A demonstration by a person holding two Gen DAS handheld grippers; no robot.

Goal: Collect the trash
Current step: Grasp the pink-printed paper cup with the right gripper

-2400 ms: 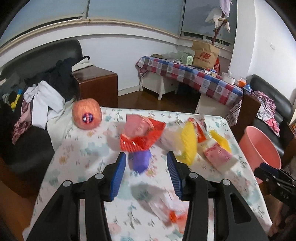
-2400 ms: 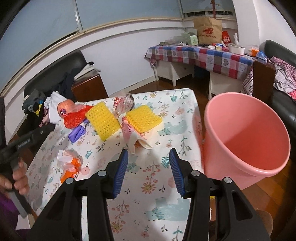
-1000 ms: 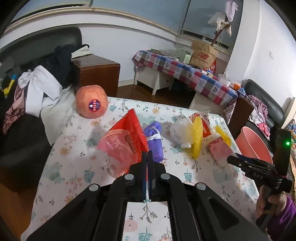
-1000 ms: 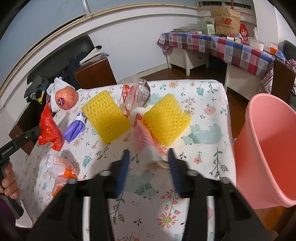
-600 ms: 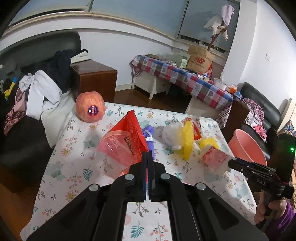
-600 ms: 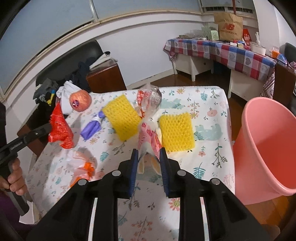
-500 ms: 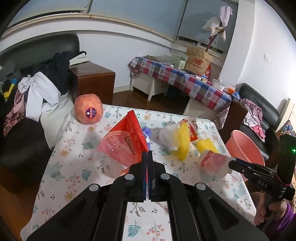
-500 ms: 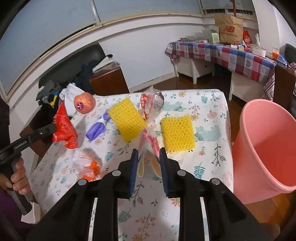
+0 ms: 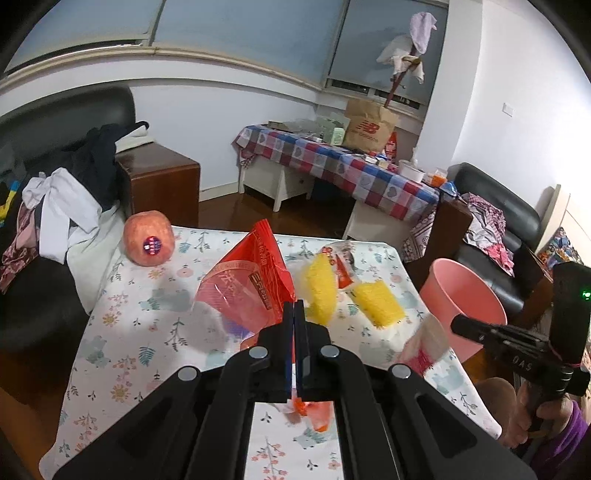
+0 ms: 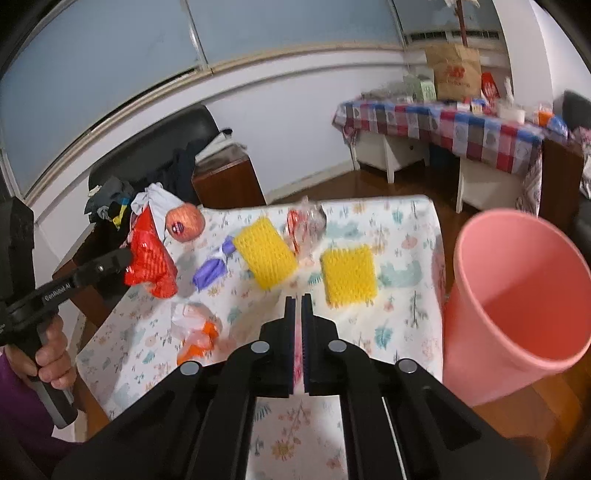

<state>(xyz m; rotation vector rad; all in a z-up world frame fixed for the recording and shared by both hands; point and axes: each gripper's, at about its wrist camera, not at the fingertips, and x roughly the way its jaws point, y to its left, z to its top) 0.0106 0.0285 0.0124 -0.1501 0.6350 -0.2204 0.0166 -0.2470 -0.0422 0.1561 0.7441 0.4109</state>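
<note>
Left jaws [image 9: 294,314] pinching red wrapper [image 9: 255,280], right jaws [image 10: 298,308] just closed on pink wrapper [image 9: 421,349]; both above surface [image 10: 402,236]. Thin grips may slip before bin [image 10: 517,295].

Location: a lived-in home living room. Indicators: black leather sofa [image 9: 491,206] and armchair [image 9: 55,122] draped with loose clothing [image 9: 66,206]; wooden side cabinet [image 9: 159,181]; side table under a checked cloth [image 9: 332,162], cluttered with a paper shopping bag [image 9: 369,125]; floral tablecloth [image 9: 147,325]; wooden floor [image 10: 399,184]; wide window [image 9: 240,33].
</note>
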